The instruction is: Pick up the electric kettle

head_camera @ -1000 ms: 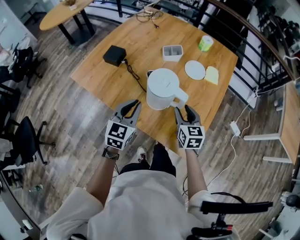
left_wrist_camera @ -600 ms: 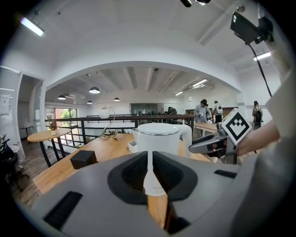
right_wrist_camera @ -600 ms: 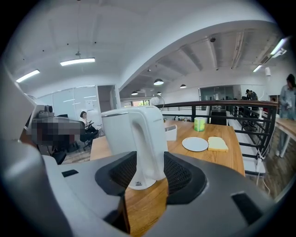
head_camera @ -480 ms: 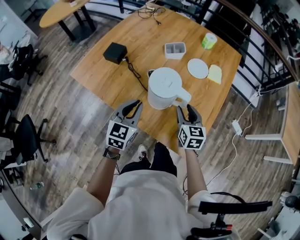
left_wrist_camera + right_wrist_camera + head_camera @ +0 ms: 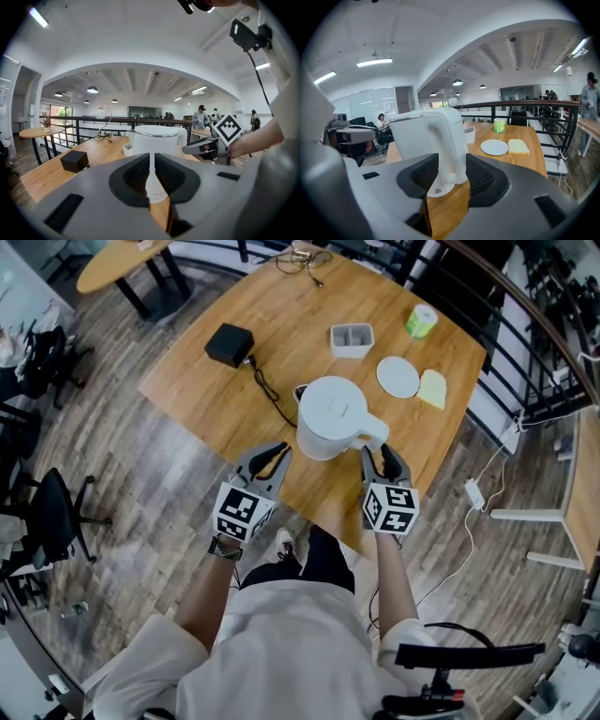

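Note:
A white electric kettle (image 5: 330, 416) stands upright near the front edge of the wooden table (image 5: 281, 315), its handle (image 5: 371, 436) turned toward me. In the right gripper view the handle (image 5: 446, 140) fills the gap between the open jaws of my right gripper (image 5: 451, 172); I see no pad pressing on it. In the head view my right gripper (image 5: 383, 458) sits right at the handle's end. My left gripper (image 5: 273, 457) hovers at the kettle's left, shut and empty. The left gripper view shows the kettle (image 5: 155, 145) straight ahead of the left gripper (image 5: 151, 177).
On the table behind the kettle lie a black box (image 5: 230, 344) with a cable (image 5: 267, 390), a white divided tray (image 5: 351, 338), a white plate (image 5: 398, 377), a yellow slab (image 5: 431, 388) and a green roll (image 5: 422, 321). A railing (image 5: 525, 324) runs at the right; a chair (image 5: 52, 512) stands at the left.
My right gripper has edged forward up to the kettle's handle. The left gripper has hardly moved, and the kettle stays where it was.

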Available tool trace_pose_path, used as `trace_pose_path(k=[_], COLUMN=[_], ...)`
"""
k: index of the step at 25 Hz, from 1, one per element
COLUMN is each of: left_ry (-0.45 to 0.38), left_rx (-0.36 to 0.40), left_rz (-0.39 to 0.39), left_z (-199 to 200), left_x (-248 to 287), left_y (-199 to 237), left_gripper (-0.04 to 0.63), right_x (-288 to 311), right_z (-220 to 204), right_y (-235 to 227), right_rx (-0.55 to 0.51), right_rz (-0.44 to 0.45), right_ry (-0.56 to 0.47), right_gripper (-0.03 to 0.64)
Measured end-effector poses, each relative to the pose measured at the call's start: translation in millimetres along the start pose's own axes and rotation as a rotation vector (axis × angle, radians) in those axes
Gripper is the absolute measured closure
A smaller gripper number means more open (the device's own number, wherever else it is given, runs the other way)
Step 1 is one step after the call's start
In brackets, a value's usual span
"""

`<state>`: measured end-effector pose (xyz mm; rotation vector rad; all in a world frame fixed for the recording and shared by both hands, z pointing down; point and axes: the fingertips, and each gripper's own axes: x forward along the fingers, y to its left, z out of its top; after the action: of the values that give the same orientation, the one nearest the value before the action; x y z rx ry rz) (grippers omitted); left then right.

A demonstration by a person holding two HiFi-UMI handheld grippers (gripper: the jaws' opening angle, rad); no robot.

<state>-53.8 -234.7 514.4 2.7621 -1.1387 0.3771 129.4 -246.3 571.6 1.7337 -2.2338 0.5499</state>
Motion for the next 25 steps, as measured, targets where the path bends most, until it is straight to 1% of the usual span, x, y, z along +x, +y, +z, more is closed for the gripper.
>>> trace_pose_path(k=[8,10,12,14,19,25], left_ry=[-0.001,-0.005,-0.001,0.010,0.028,0.070], left_rx=[-0.038,-0.045,-0.048,-0.048,-0.027,0.008], left_rz=[-0.026,-0.039,-0.058,-0.080,-0.134,-0.216], left_z=[-5.3,-6.0,-8.1,-11.8,-17.2,-30.7], left_x=[12.0,16.3,22.1,28.3,42.8,54.7], left_y=[6.9,8.9,9.1,7.9,5.7,1.6], left_gripper=[0.575,0.563,0.537,0.495,0.455,0.379], right_x=[11.6,15.6,19.2,21.9,30.3,41.8], right_z=[8.1,10.3,11.8,12.7,13.4,10.6], right_y=[-13.5,-16.2,-19.2,-22.0,-27.3,-32.5], right_rx=[-0.003,-0.010,-0.014,-0.018,-0.024,-0.020], right_rz=[-0.008,-0.011,-0.013,-0.015,-0.011,-0.001], right_ry=[0.006,0.010,0.012,0.012,0.024,0.039], right_gripper=[0.449,0.449,0.449,0.449,0.449,0.449])
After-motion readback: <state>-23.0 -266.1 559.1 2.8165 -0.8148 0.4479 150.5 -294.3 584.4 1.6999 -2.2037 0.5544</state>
